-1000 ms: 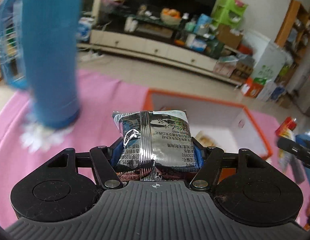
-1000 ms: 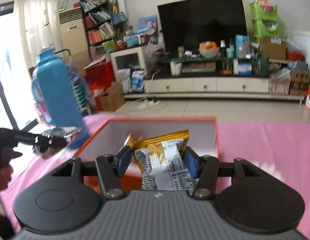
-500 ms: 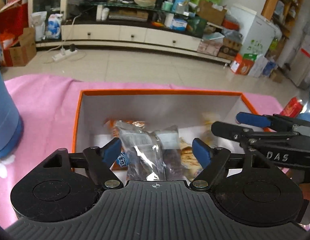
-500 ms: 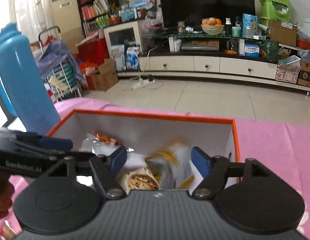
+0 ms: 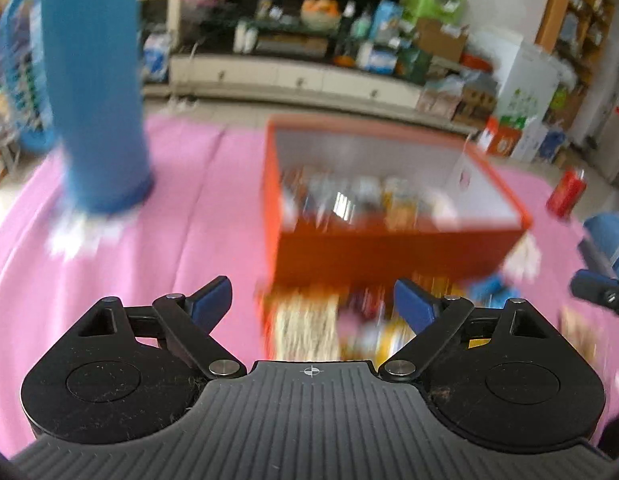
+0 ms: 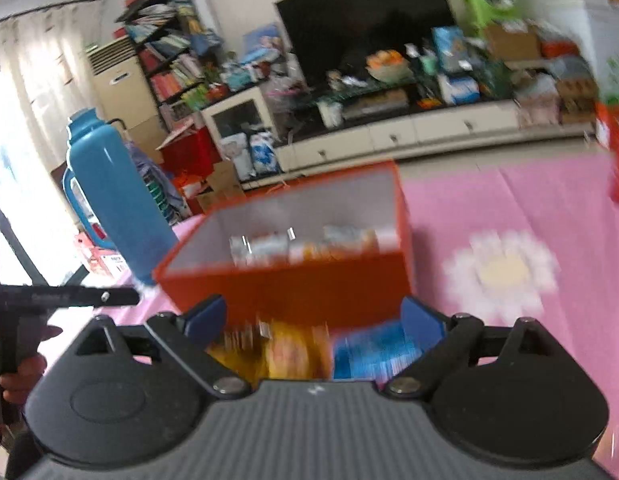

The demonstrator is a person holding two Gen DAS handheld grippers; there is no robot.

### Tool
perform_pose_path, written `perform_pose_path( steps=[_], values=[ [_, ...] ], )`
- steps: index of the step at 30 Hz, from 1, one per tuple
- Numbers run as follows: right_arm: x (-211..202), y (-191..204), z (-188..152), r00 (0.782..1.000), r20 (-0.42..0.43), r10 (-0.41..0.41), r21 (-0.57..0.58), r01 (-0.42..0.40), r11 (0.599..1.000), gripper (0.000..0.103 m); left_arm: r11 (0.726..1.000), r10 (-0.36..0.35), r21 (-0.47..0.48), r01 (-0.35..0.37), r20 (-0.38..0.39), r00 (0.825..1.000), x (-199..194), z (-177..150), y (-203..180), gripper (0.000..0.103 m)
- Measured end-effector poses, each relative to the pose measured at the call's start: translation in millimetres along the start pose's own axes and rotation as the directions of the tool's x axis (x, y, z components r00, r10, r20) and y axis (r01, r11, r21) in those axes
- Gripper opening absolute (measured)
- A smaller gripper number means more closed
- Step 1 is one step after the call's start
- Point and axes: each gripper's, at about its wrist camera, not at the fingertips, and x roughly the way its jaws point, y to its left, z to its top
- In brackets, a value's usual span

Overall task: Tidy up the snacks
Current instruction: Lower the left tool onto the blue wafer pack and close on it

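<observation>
An orange box (image 5: 389,256) with white inner walls stands on the pink cloth and holds several snack packets (image 5: 361,200). It also shows in the right wrist view (image 6: 309,284). More loose packets (image 5: 305,328) lie on the cloth in front of it, blurred; in the right wrist view I see yellow (image 6: 285,352) and blue (image 6: 373,352) ones. My left gripper (image 5: 313,300) is open and empty above the loose packets. My right gripper (image 6: 313,320) is open and empty above them too.
A tall blue thermos (image 5: 97,92) stands left of the box, also seen in the right wrist view (image 6: 113,196). A red can (image 5: 565,192) stands at the right. The pink cloth (image 6: 505,264) has a white flower print. Both views are motion-blurred.
Both grippers let their packets drop into the box, then pulled back out of it. They now hover open over the loose packets in front of the box.
</observation>
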Motion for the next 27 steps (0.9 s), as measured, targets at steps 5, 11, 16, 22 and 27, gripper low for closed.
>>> perform_pose_path(
  steps=[5,11,16,22,27],
  values=[
    [-27,-23,-50,0.999,-0.01,-0.037,0.157,0.038,0.987,0.093,0.998,0.009,-0.067,-0.017,-0.119,0.993,-20,-70,5,0.065],
    [-35,-47,-57,0.997,0.017,-0.071,0.25,0.065,0.966,0.093,0.995,-0.015,-0.099,0.0,-0.157,0.987,-31,-103,-5,0.065],
    [-41,-59,-59,0.996,0.029,-0.086,0.274,0.075,0.959,0.093,0.998,-0.052,-0.045,0.046,-0.143,0.988,-7,-68,-27,0.065],
    [-41,-65,-54,0.996,0.043,-0.073,0.286,0.057,0.957,0.093,0.993,0.006,0.113,0.017,-0.201,0.98,41,-51,-46,0.061],
    [-38,-61,-53,0.997,0.04,-0.06,0.266,0.047,0.963,0.093,0.992,-0.03,0.112,0.063,-0.273,0.962,67,-46,-42,0.014]
  ],
)
